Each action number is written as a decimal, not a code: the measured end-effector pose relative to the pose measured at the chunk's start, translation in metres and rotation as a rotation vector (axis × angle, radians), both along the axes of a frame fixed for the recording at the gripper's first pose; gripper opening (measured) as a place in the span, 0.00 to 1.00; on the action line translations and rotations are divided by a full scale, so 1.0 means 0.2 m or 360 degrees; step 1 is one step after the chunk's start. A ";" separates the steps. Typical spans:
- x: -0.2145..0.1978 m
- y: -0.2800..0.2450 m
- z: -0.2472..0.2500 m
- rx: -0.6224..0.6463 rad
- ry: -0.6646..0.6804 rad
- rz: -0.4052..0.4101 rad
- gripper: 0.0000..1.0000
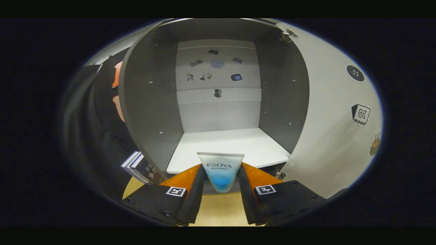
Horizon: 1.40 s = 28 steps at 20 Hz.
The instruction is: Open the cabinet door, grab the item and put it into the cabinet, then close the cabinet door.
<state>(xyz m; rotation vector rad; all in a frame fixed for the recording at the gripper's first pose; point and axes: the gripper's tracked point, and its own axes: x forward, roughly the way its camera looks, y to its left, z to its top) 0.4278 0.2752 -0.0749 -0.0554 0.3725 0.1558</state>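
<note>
Gripper view: gripper [221,177] clamped on tube [220,170], both fingers pressing its sides, white flat end up, blue cap end down. Tube held just in front of open cabinet [150,102], at its white shelf [228,144] edge. Door [327,129] swung open to right w/ stickers. Books [141,167] left of cabinet base. Wood tabletop [218,207] below fingers.

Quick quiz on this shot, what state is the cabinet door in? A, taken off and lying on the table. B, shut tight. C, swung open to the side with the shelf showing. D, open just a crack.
C: the cabinet door stands swung wide beside the opening, baring the white shelf beyond the tube that the gripper holds between its fingers.
</note>
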 end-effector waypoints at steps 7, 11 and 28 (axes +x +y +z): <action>0.35 0.01 -0.05 -0.0090 0.0061 -0.0021 0.60; 0.43 0.00 -0.09 -0.0106 0.0092 -0.0044 0.61; -0.42 -0.21 0.17 0.0024 -0.0271 0.0004 0.99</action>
